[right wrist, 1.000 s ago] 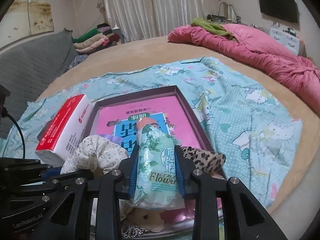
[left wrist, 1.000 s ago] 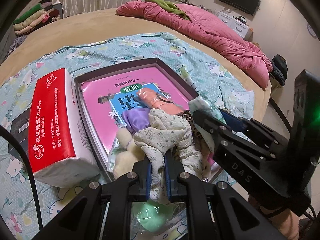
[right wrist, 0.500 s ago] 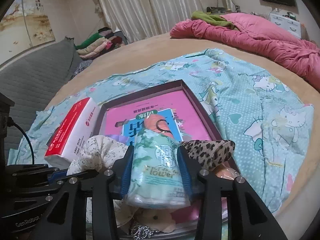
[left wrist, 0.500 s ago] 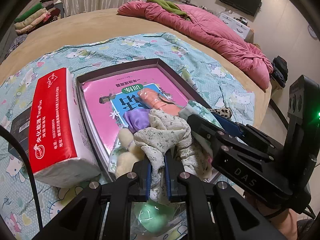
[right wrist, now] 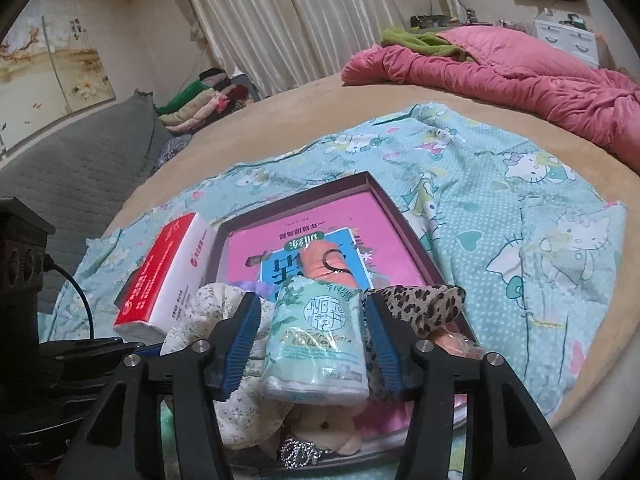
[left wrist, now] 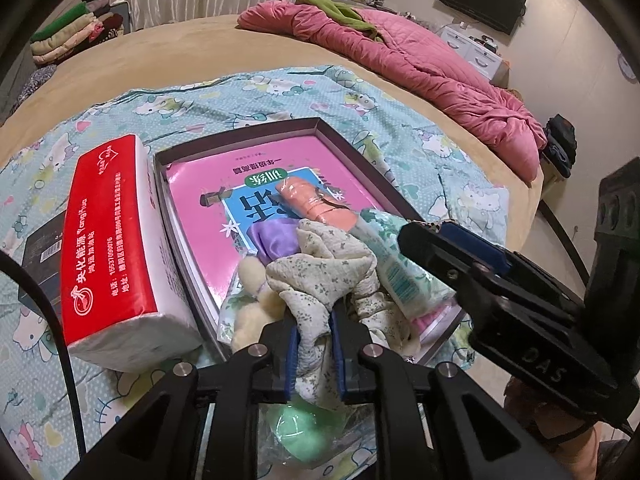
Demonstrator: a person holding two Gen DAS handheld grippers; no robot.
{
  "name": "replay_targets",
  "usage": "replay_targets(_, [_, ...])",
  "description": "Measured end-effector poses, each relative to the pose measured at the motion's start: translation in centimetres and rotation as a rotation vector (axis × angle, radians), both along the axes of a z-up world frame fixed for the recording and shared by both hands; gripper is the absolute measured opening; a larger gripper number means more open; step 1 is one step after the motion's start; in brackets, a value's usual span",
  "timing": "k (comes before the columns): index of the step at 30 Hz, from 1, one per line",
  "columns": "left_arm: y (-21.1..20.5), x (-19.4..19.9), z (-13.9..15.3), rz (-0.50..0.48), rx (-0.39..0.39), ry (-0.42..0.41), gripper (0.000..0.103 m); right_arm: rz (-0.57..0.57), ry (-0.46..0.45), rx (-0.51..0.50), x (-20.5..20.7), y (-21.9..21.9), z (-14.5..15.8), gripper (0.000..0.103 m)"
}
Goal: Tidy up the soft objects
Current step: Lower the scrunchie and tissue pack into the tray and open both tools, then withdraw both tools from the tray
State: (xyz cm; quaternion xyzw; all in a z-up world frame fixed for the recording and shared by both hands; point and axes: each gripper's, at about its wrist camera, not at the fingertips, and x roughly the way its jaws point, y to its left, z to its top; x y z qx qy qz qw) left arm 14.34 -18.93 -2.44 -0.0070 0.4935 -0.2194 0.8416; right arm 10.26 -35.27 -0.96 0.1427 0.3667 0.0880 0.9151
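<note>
Left gripper [left wrist: 314, 354]: pinched the cream floral fabric scrunchie [left wrist: 324, 276], its jaws just beginning to part.
Right gripper [right wrist: 310, 346]: jaws were opening around the mint-green tissue pack [right wrist: 316, 344], pads clear, likely releasing it.
Dark shallow box [left wrist: 360, 148]: held a pink book [left wrist: 208, 240], with soft items piled at 6 o'clock.

the left gripper [left wrist: 314, 354] pinches a cream floral cloth [left wrist: 320, 280], its jaws just beginning to open. the cloth sits on a heap in the near end of a shallow dark box [left wrist: 352, 140] lined with a pink book [left wrist: 208, 216]. a red tissue pack [left wrist: 108, 240] lies beside the box. the right gripper [left wrist: 452, 240] reaches in over a mint tissue packet [left wrist: 400, 268].
</note>
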Motion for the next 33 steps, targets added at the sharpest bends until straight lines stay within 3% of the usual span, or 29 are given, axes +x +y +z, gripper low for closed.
replay_targets(6, [0.3, -0.1, 0.3, 0.012, -0.006, 0.005, 0.023, -0.02, -0.033, 0.003, -0.9, -0.5, 1.2, 0.067])
replay_targets(10, [0.5, -0.3, 0.9, 0.014, -0.016, -0.006, 0.038, -0.028, -0.023, -0.002, -1.4, -0.7, 1.4, 0.069])
replay_targets(33, [1.3, -1.9, 3.9, 0.03, 0.008, -0.065, 0.057, -0.116, 0.001, -0.035, -2.9, -1.3, 2.6, 0.077])
